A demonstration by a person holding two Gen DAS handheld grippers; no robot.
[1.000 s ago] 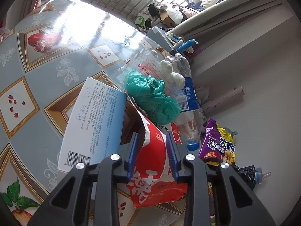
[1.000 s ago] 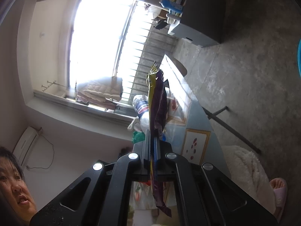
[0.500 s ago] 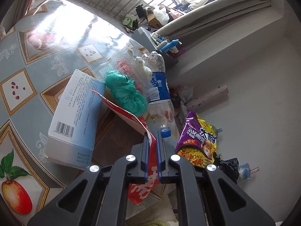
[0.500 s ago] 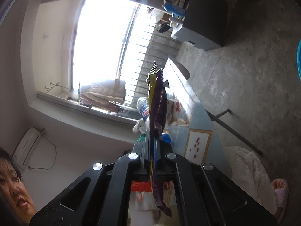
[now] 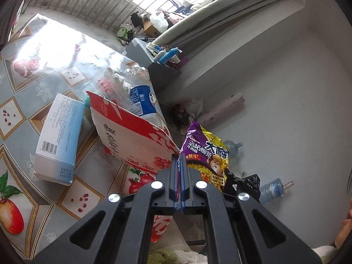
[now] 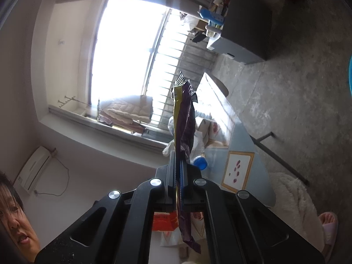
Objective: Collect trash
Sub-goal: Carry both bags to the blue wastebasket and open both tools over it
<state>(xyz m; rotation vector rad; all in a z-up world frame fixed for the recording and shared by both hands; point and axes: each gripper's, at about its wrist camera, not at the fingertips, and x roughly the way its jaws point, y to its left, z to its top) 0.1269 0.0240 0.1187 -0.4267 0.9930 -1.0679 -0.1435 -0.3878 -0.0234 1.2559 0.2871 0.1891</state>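
The left gripper [image 5: 178, 157] is clamped tight on the corner of a red-and-white bag [image 5: 132, 136], held above the table [image 5: 19, 118] beside a blue box [image 5: 58, 138] and bottle [image 5: 140, 100]. The right gripper [image 6: 178, 154] is pinched on a purple wrapper [image 6: 183, 118], held off the table edge.

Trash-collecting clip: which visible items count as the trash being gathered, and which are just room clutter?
Job:
left hand-held gripper pinching red-and-white bag
right hand-held gripper pinching purple noodle packet
plastic bottle
blue-white carton

Lying about:
water jug
grey cabinet
pink slipper
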